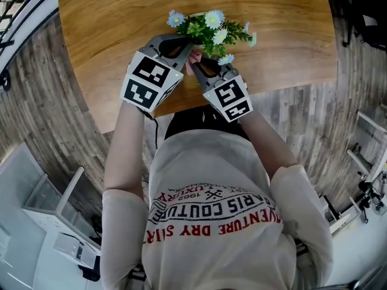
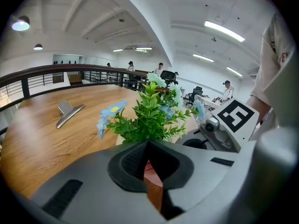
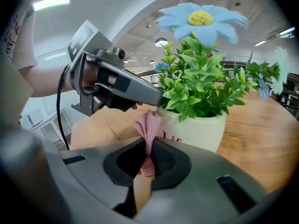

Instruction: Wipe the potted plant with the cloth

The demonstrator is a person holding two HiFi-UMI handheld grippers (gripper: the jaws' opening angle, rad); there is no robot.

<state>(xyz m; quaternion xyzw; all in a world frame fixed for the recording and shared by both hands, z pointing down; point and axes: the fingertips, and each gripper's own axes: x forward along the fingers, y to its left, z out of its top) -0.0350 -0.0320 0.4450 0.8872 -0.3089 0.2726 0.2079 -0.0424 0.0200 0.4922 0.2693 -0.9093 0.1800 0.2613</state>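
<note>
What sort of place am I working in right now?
Probably a large open-plan office or workshop. The job sits on a wooden table with a dark railing beyond its far edge. Long strip lights run across a high white ceiling, and several people stand in the background.

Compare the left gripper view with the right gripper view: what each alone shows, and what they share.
Left gripper view only: a metal clip lying on the wooden table, and people standing far behind. Right gripper view only: red lettering on the white pot, and the right gripper shut on the pink cloth. Both: the green plant with blue flowers and the wooden table.
</note>
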